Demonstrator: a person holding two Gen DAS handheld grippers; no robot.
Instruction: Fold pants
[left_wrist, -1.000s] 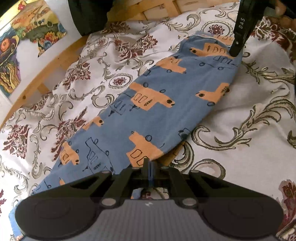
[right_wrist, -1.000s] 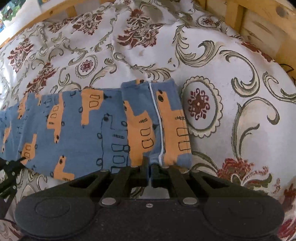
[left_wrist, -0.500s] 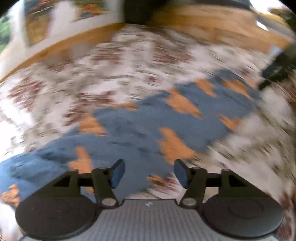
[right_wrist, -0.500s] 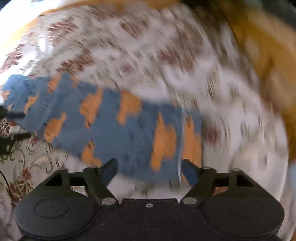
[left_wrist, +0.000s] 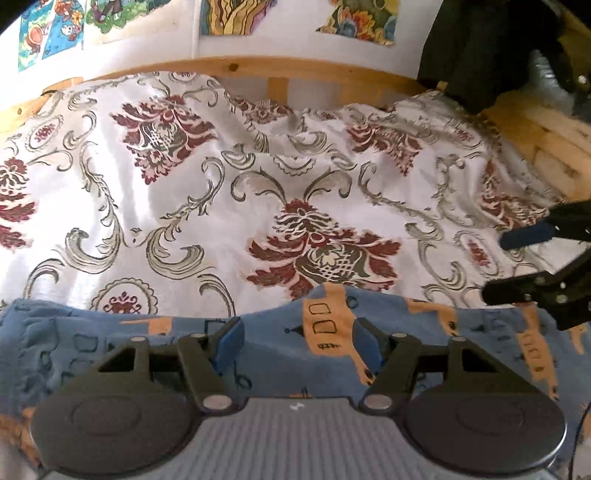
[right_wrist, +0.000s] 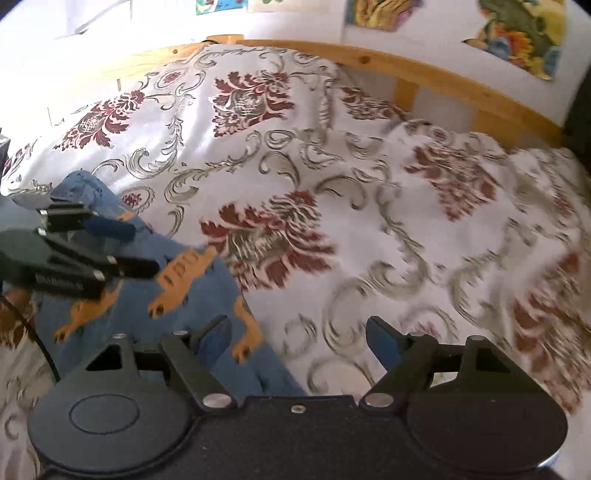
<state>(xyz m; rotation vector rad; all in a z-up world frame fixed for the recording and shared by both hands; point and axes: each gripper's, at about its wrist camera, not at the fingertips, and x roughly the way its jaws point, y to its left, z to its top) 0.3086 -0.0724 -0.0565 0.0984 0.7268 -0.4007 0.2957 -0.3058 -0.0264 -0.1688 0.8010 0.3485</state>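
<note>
Both grippers spread wide over soft blue pants on the bed

The left gripper (left_wrist: 297, 341) and the right gripper (right_wrist: 297, 341) hold nothing, blue pads parted. The knit pants (left_wrist: 280, 354), printed with orange blocky shapes, lie flat at 6 o'clock on the glossy white damask bedspread (left_wrist: 207, 192), its pine frame (left_wrist: 229, 68) curving at 12 o'clock

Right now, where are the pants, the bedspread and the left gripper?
pants (left_wrist: 280, 350): left wrist view, blue cloth between the open fingers.
bedspread (left_wrist: 207, 155): left wrist view, bare white patch.
left gripper (right_wrist: 142, 249): right wrist view, gap between its fingertips.
</note>
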